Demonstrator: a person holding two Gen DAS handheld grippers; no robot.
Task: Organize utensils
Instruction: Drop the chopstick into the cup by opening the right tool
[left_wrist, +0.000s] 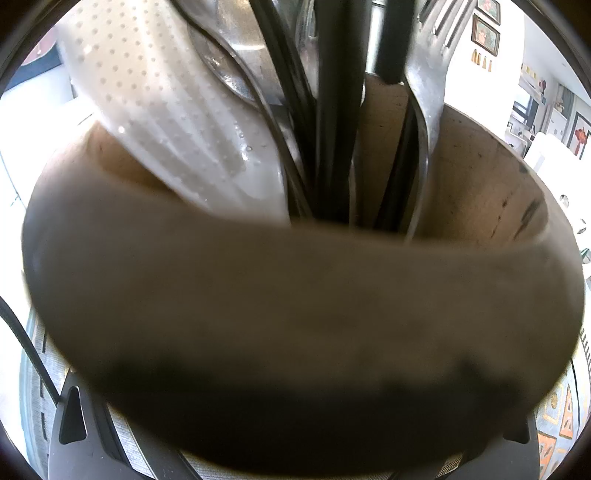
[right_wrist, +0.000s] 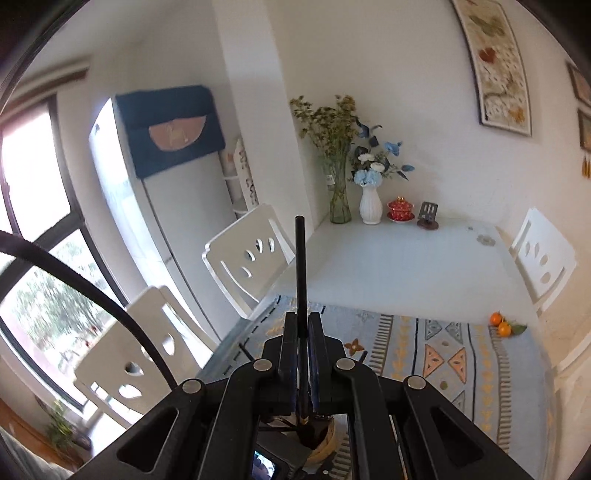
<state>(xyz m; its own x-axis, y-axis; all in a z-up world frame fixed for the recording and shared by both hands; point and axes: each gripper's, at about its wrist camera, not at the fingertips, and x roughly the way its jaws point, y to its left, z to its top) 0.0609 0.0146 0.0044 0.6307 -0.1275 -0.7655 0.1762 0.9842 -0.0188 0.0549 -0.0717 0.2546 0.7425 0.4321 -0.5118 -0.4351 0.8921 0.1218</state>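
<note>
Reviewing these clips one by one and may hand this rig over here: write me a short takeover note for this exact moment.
Right gripper: shut on a thin black chopstick, held upright above the patterned tablecloth.
Left gripper: jaws hidden behind the wooden utensil holder that fills its view; whether it grips the holder cannot be told.
Done: the holder already contains a white perforated paddle, black chopsticks, a metal spoon and a fork.
Left: probably lower the held chopstick into the holder, seen just below the right gripper.

White table (right_wrist: 406, 258), patterned cloth (right_wrist: 443, 354), 2 vases (right_wrist: 370, 206), oranges (right_wrist: 500, 324).
</note>
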